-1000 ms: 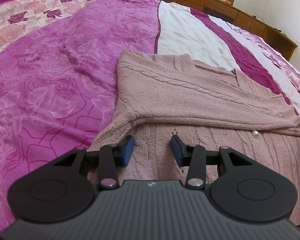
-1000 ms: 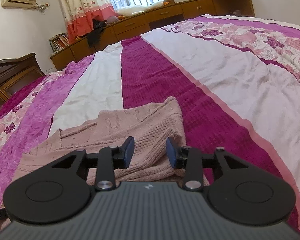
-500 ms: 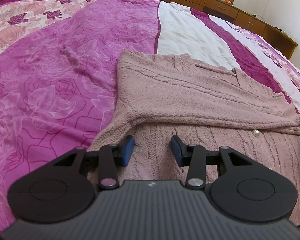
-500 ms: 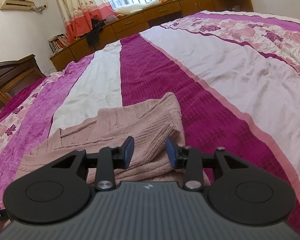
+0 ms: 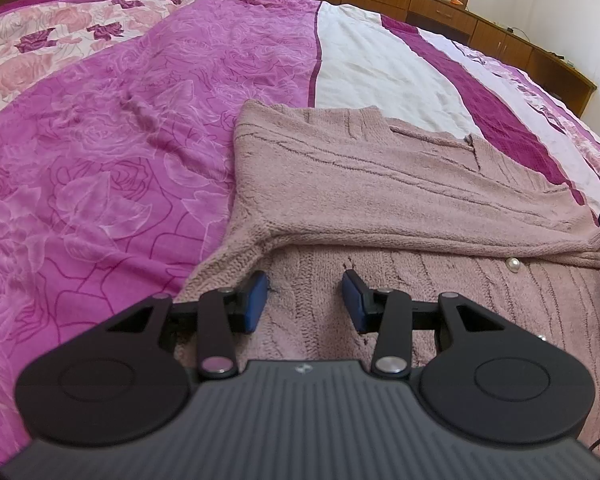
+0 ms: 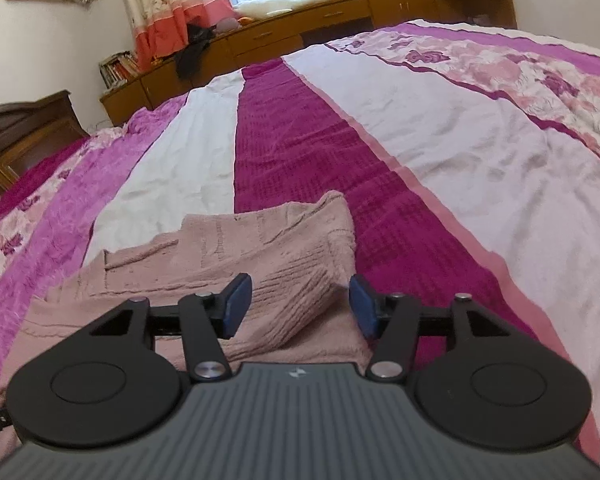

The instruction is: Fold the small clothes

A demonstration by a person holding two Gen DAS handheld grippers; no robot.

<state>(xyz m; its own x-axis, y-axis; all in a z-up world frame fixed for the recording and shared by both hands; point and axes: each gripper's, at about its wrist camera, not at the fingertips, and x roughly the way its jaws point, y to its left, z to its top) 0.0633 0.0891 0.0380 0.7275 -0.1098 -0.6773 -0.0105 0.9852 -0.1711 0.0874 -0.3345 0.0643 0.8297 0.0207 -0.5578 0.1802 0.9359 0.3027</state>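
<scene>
1 dusty-pink knit cardigan (image 5: 400,184), sleeve folded across; left tongs (image 5: 305,300) spread, right tongs (image 6: 296,306) opening.

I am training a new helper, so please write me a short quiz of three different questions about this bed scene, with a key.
1. True or false: the pink knitted sweater lies on the bedspread with one part folded over the rest.
2. Which is on the sweater just below the folded edge? A) a zipper B) a pearl button C) a brooch
3. In the right wrist view, what lies between the pads of the right tongs?

Key:
1. True.
2. B.
3. A raised fold of the sweater; the jaws are opening and do not press on it. The left tongs hang open over the knit.
</scene>
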